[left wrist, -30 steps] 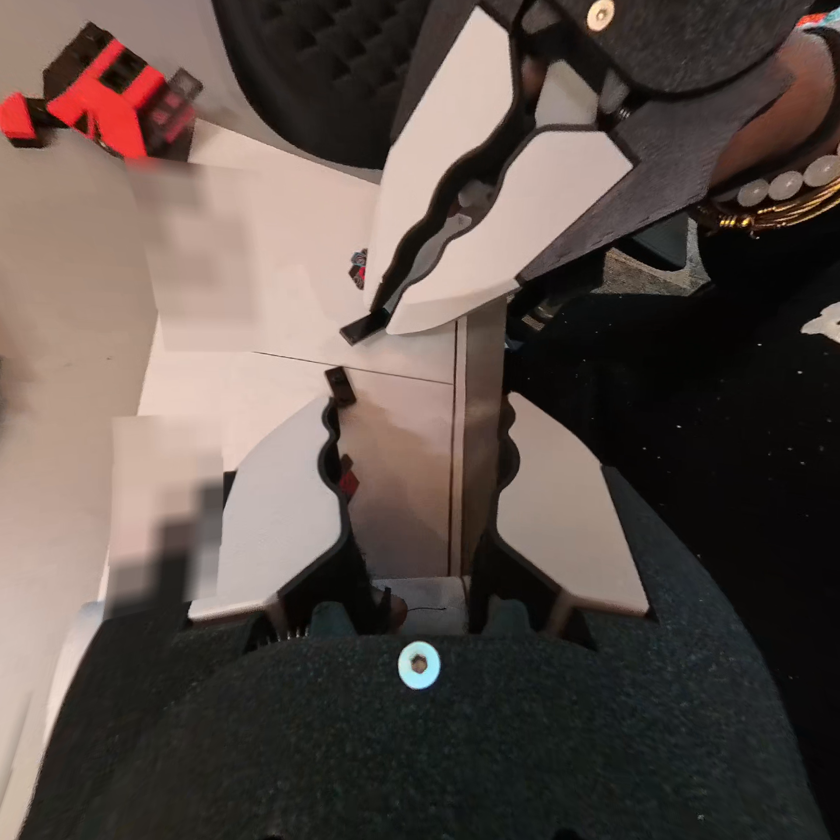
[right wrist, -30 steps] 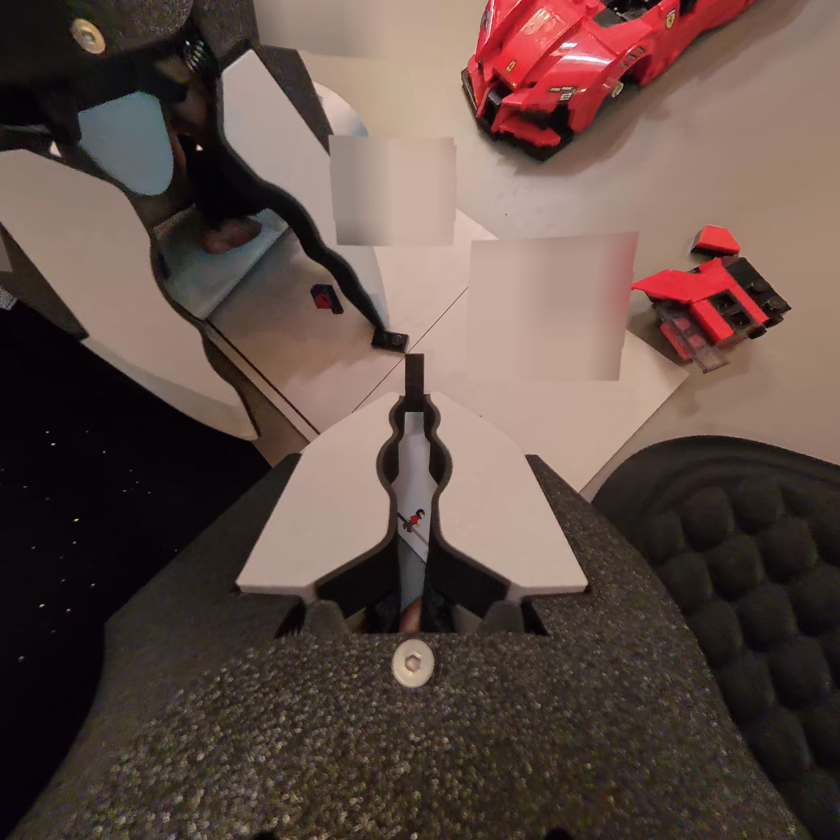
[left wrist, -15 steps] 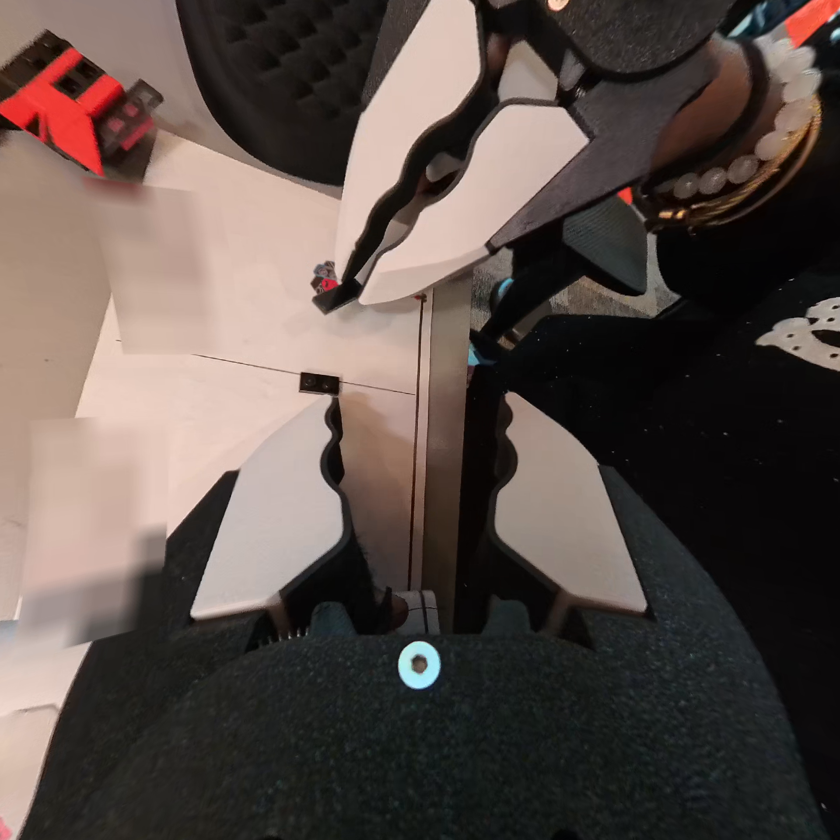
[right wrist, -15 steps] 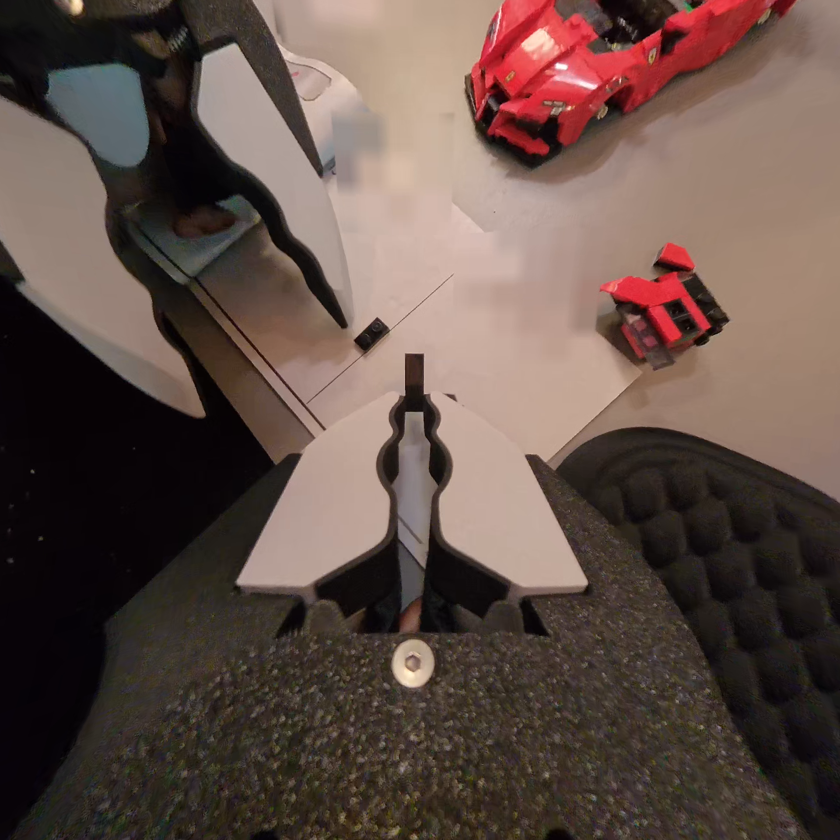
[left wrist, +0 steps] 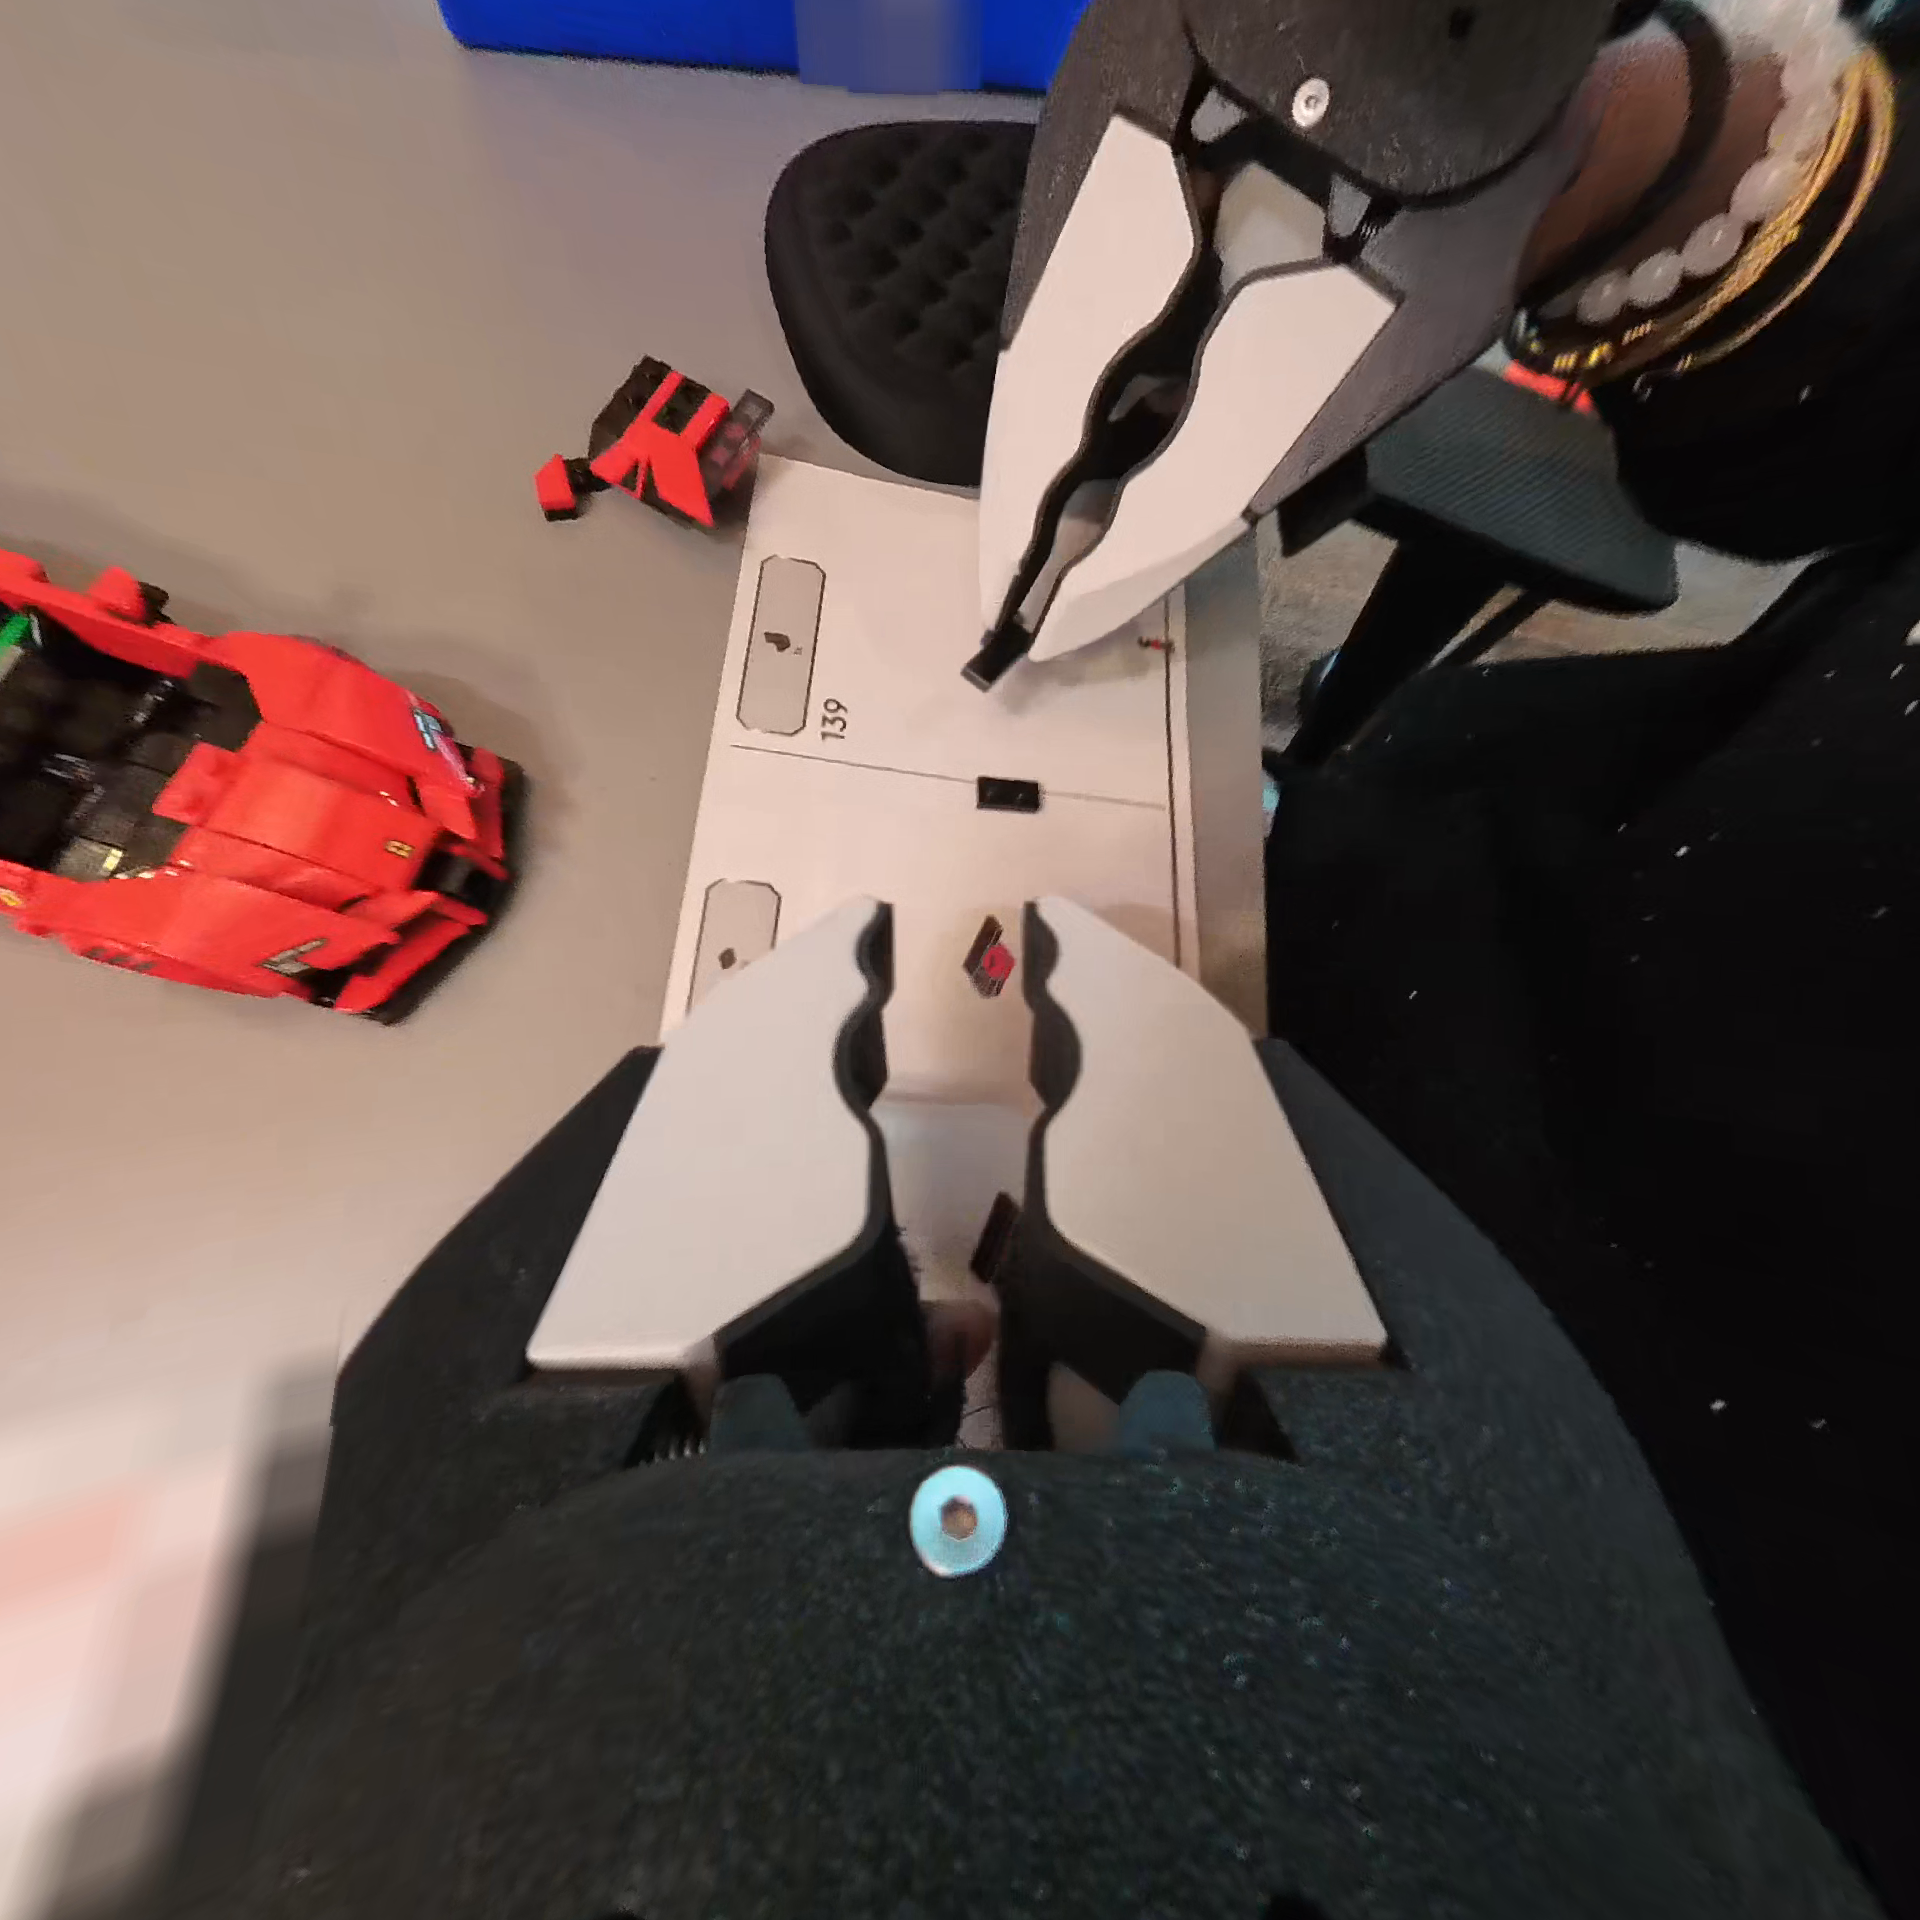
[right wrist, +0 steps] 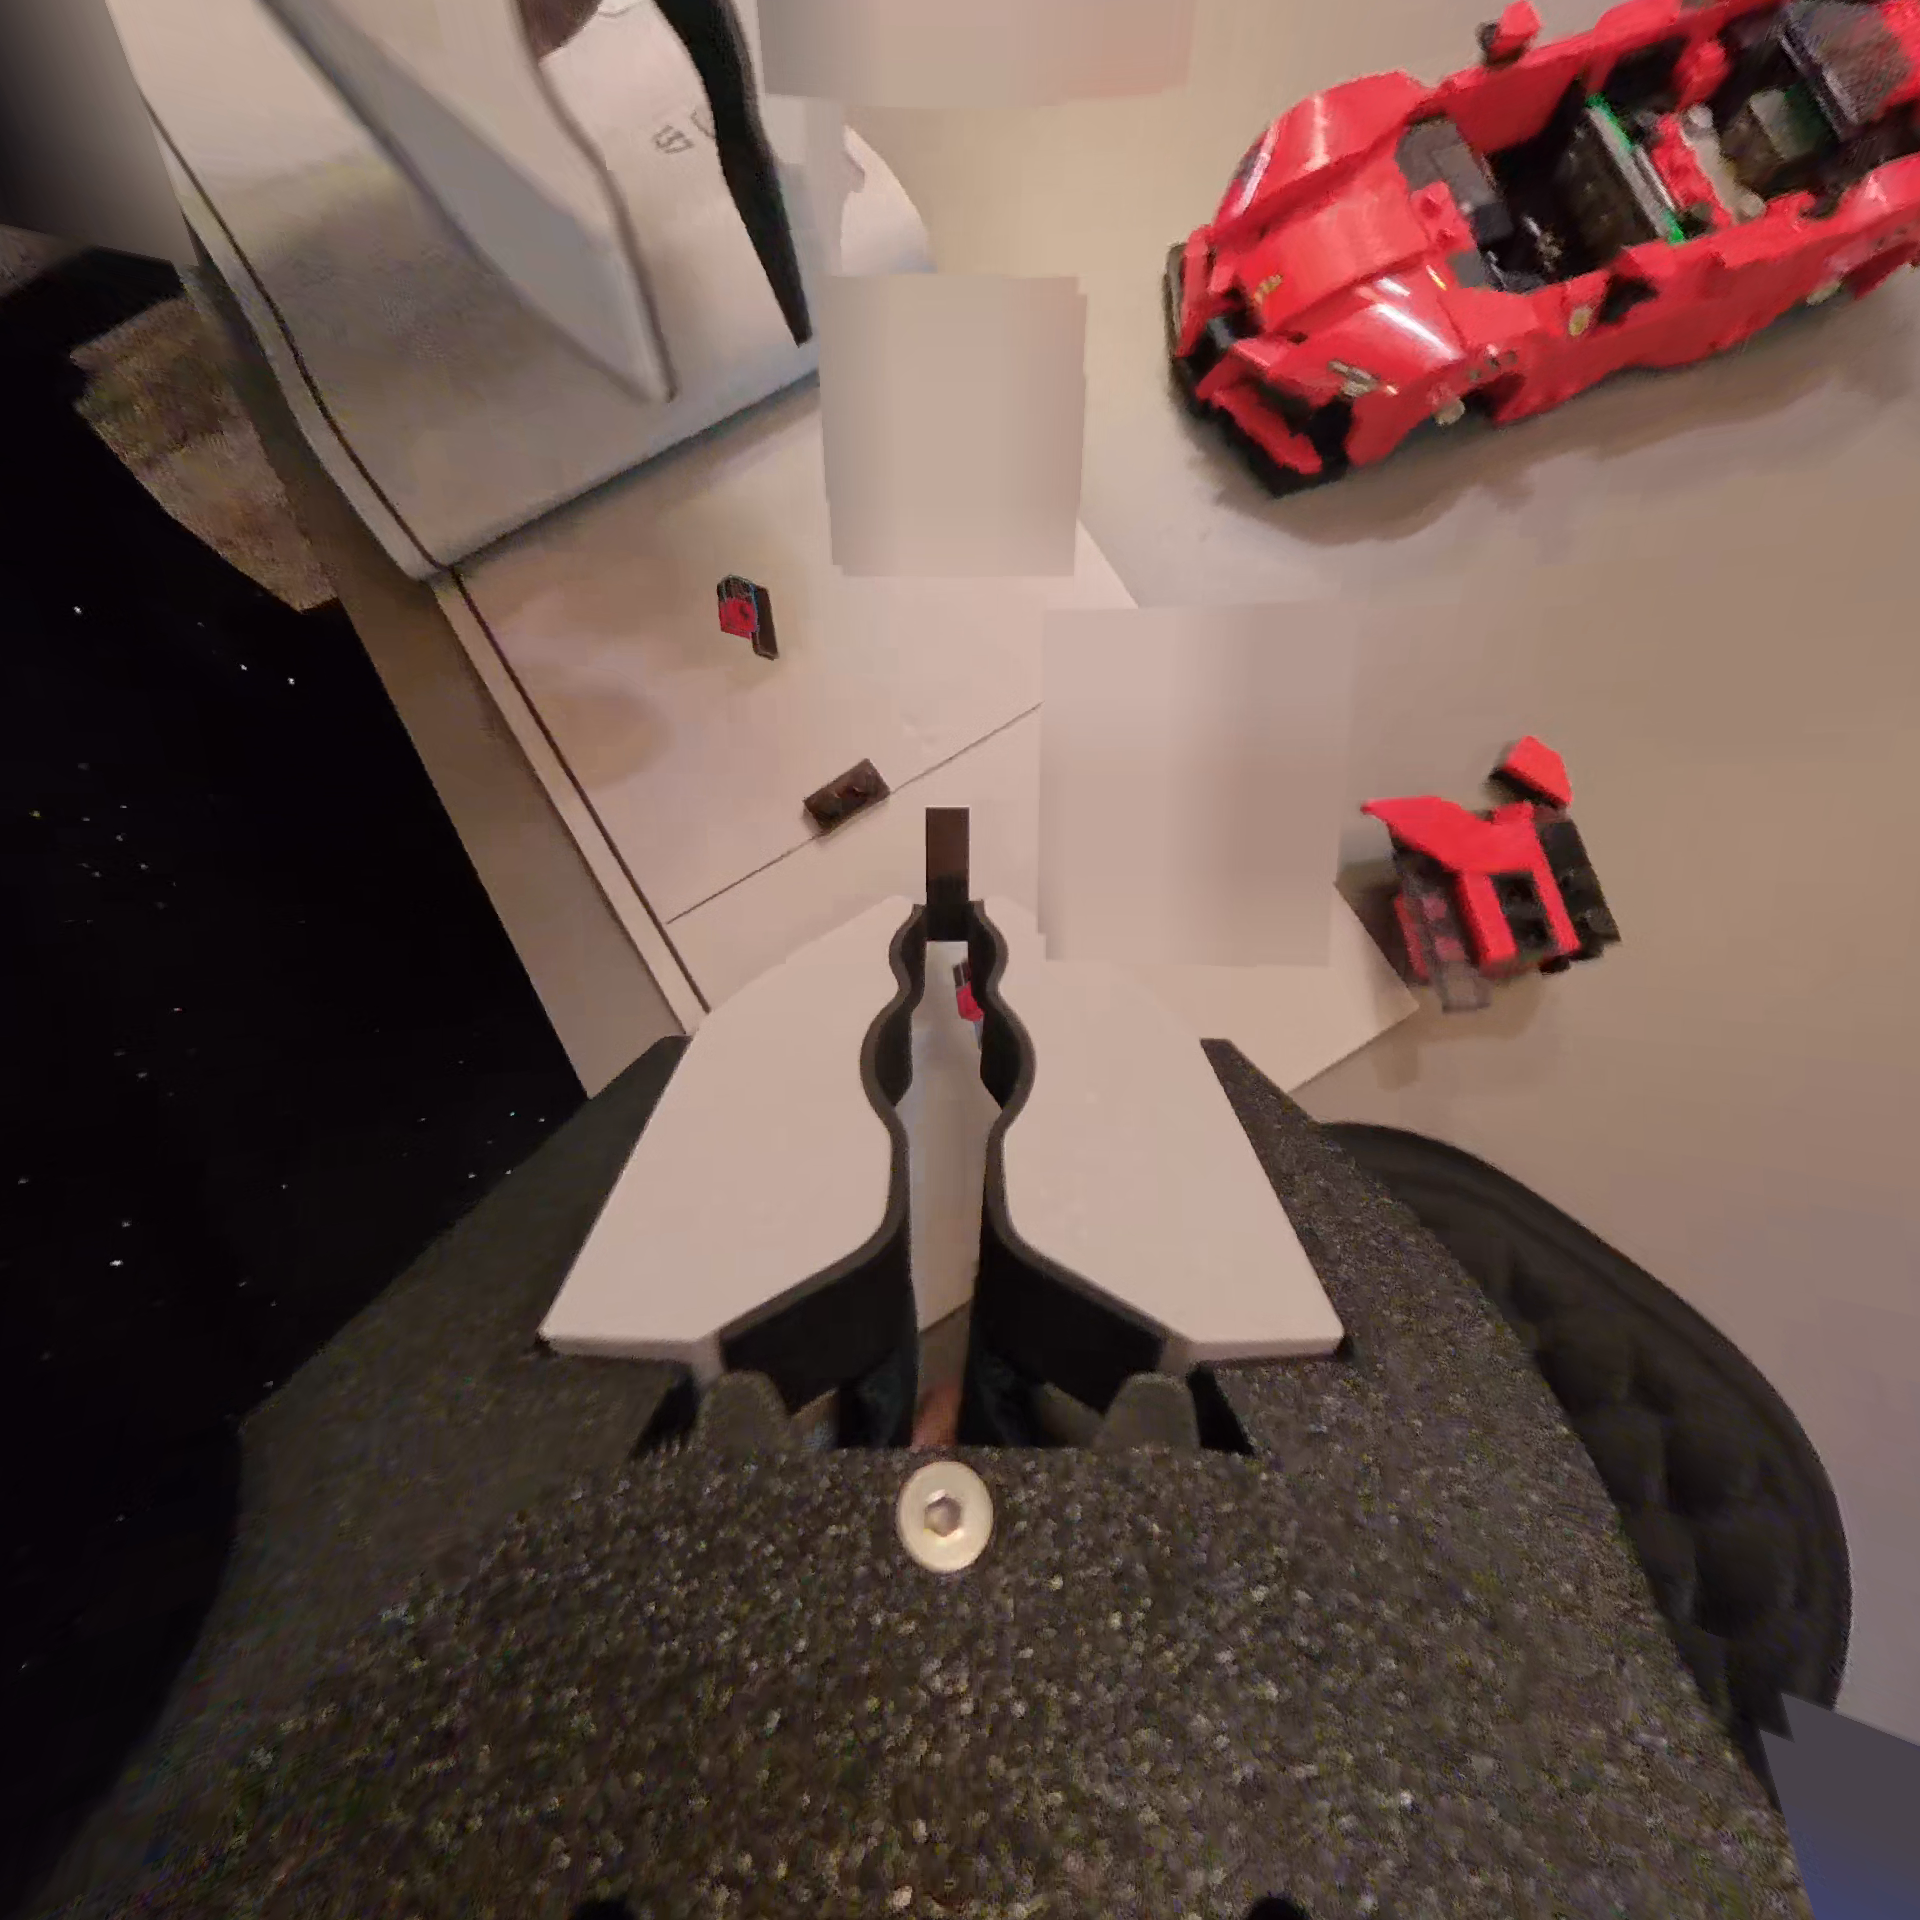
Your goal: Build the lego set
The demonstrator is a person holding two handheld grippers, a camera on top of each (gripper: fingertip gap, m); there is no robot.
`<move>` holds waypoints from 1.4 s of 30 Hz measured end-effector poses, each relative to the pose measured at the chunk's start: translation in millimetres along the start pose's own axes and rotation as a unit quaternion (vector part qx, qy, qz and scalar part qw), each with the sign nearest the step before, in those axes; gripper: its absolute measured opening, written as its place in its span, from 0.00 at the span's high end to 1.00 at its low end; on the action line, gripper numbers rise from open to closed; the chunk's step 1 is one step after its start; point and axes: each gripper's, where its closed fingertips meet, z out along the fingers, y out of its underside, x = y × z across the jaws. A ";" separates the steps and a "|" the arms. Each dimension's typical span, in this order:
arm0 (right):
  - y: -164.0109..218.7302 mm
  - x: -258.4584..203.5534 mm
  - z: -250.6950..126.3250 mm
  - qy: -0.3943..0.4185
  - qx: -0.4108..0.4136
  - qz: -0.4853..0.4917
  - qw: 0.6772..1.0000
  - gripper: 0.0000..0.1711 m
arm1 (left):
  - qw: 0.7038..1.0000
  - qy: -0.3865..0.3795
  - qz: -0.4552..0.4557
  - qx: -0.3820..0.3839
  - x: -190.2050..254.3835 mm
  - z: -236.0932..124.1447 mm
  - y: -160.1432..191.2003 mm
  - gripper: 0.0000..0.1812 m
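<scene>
A: Right gripper [right wrist: 948,914]: fingers nearly closed, pinching a narrow black piece [right wrist: 947,857] at the tips so it sticks out forward over the open instruction booklet [right wrist: 935,707].

B: And your left?

A: Left gripper [left wrist: 956,914]: fingers narrowly parted, nothing between them, hovering over the booklet's [left wrist: 883,831] near page. In the left wrist view I see the right gripper [left wrist: 1003,655] tilted down with the black piece [left wrist: 989,663] just above the paper.

B: Loose parts?

A: A small black plate [right wrist: 844,795] lies on the booklet's fold line, just left of my right fingertips; same plate [left wrist: 1008,793] ahead of the left gripper. Red lego car [right wrist: 1538,249], partly built with open cockpit, sits on the grey bench [right wrist: 1558,644] beyond the booklet. A red-and-black sub-assembly [right wrist: 1486,894] rests at the booklet's edge, well apart from the car.
</scene>
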 end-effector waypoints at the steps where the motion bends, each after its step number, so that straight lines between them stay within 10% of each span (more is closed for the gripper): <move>1: -1.8 -1.6 1.8 0.000 0.000 -0.012 1.000 0.95 | 1.000 -0.003 0.016 -0.008 -2.0 -1.3 1.3 0.92; 16: -7.4 -7.1 13.9 -0.115 -0.080 -0.254 0.957 0.96 | 0.992 -0.002 0.101 -0.073 4.4 17.8 11.3 0.97; 42: -5.2 -12.4 21.0 -0.129 -0.072 -0.243 0.959 0.96 | 0.986 0.011 0.151 -0.076 12.1 55.1 -3.6 1.00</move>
